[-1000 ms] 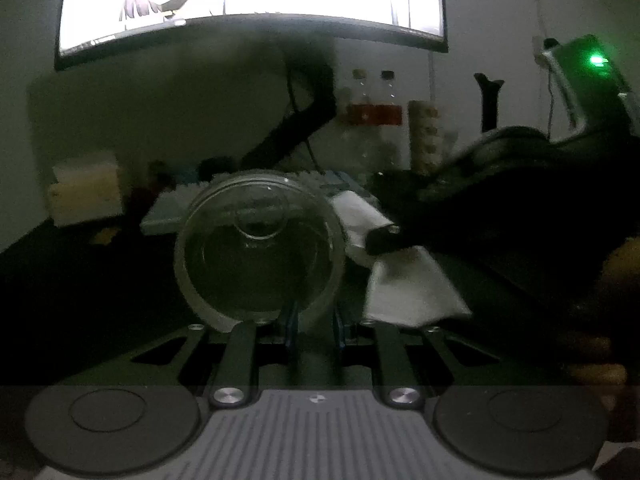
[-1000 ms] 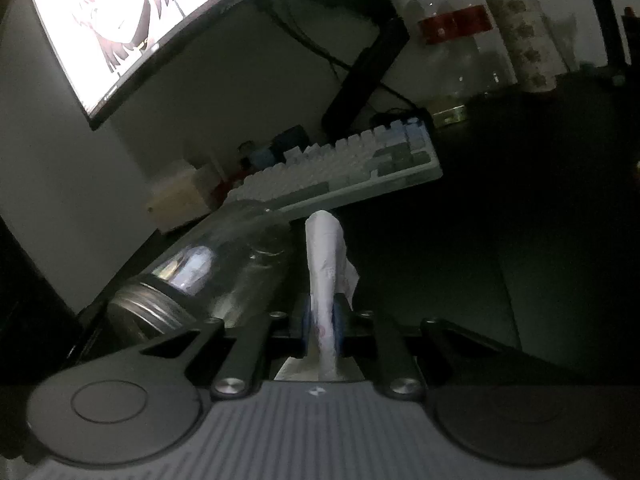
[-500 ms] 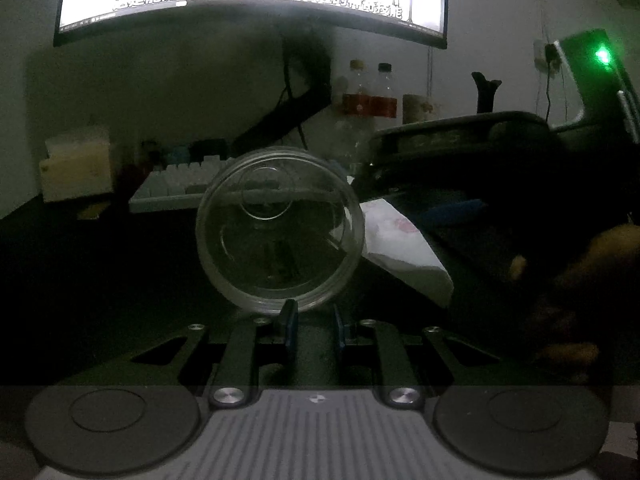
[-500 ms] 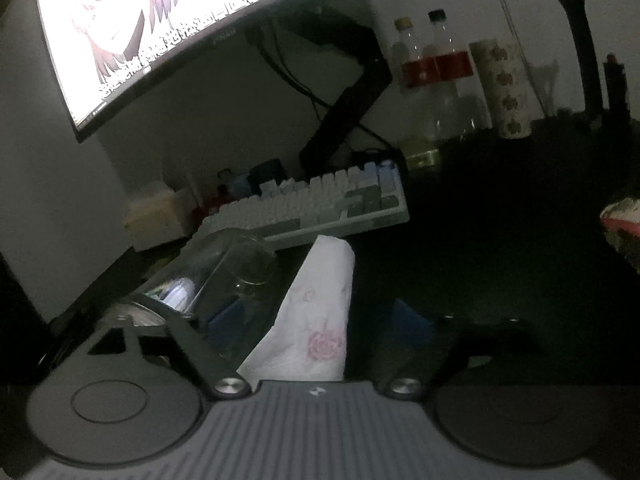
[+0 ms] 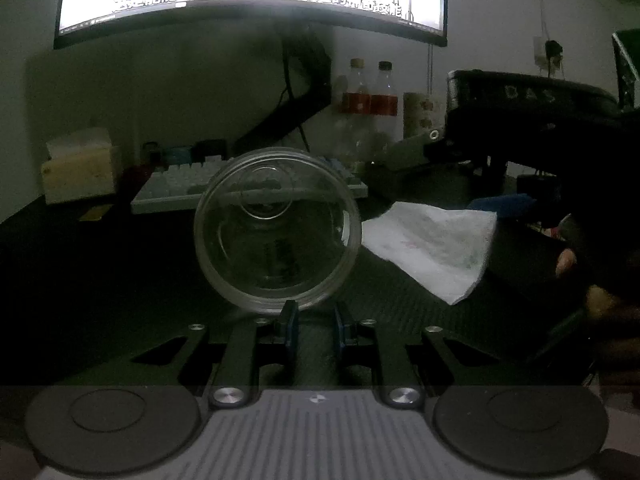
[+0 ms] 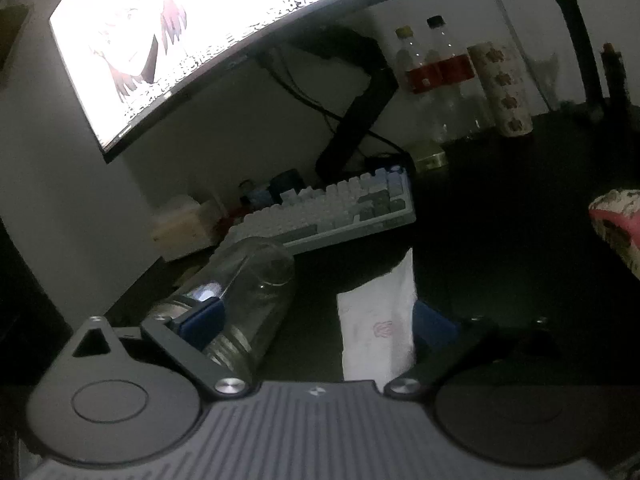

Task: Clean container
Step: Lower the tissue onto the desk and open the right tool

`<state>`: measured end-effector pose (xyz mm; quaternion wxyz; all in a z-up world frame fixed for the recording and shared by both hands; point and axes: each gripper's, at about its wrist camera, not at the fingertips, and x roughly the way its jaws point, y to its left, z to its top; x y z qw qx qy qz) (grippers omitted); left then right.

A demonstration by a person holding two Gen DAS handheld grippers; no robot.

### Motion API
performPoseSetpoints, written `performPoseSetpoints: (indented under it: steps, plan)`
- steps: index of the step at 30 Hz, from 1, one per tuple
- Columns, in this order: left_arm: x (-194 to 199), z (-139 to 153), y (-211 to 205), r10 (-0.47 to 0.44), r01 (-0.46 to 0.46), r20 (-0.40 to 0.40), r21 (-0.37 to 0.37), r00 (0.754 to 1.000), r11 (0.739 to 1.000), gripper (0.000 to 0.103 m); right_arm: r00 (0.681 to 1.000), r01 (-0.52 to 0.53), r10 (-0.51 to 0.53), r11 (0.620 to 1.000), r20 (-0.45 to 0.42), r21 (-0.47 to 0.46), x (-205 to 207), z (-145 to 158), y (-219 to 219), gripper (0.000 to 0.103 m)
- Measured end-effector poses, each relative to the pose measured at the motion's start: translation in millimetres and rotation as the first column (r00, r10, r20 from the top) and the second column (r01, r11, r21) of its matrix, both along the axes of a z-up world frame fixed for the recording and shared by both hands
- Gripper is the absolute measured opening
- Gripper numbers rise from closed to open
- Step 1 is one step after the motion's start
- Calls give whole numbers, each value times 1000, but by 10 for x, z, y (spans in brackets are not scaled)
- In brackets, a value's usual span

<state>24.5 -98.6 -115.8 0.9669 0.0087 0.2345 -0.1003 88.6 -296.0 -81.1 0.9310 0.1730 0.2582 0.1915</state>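
Clear glass jar (image 5: pixel 278 230) lies sideways, mouth toward left gripper (image 5: pixel 312 320) clamped on its rim; right gripper (image 6: pixel 320 320) spread wide, tissue (image 6: pixel 378 320) against one finger; dark desk (image 6: pixel 500 240) beyond.

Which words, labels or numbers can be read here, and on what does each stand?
"D A S": pale letters on the black housing at right.
Subtitles on the bright curved monitor: Chinese characters, too blurred.
Red labels on the two clear plastic bottles: unreadable.
Dark label seen through the clear glass jar: unreadable.
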Motion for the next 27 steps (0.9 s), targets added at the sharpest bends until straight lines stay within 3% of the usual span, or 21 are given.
performPoseSetpoints:
  steps: [13,19,22,27]
  plan:
    - [6,-20,4,2,-2,7,18,1000,1000,16,997,27,-24,999,-76,30,66,-165,-96,103]
    - [-9,-8,26,2,-2,1,20,1000,1000,16,992,104,-102,994,-71,29,11,-154,-230,103]
    - [-36,-2,16,-9,9,5,45,1000,999,20,982,179,-172,981,-83,77,0,-123,-379,103]
    - [-125,25,-14,-31,30,13,73,999,997,20,980,187,-176,975,-97,118,8,-125,-491,103]
